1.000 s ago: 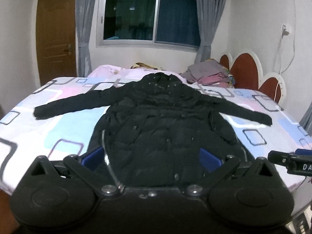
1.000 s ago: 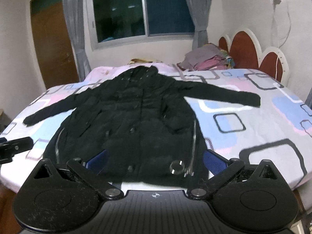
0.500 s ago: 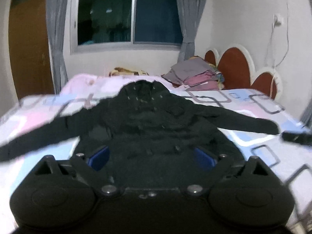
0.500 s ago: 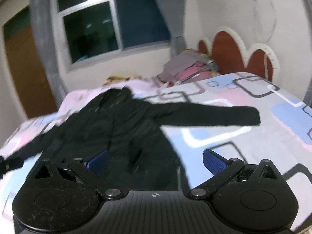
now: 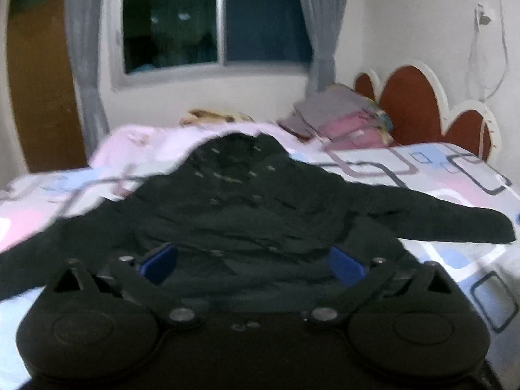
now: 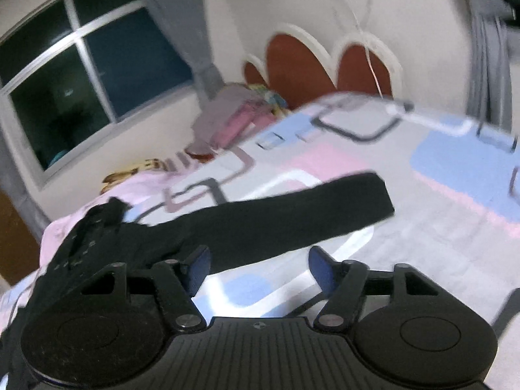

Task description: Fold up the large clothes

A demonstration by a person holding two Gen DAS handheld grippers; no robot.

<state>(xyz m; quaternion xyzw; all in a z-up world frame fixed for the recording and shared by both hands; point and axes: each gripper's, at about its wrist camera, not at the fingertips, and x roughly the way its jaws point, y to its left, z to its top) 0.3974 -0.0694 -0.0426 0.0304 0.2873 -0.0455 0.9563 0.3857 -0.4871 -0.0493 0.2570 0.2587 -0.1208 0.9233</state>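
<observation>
1. Black hooded padded coat (image 5: 247,214) lies face up, spread flat on the patterned bed (image 5: 455,175), hood toward the window (image 5: 214,19), both sleeves out sideways.
2. Left tool (image 5: 253,261): fingers apart, empty, above the coat's lower body.
3. Right tool (image 6: 258,268): fingers apart, empty, just short of the coat's right sleeve (image 6: 292,214).
4. Judgement: coat appears bulky, soft, likely slippery; grip at sleeve cuff (image 6: 373,195) or a hem corner.
</observation>
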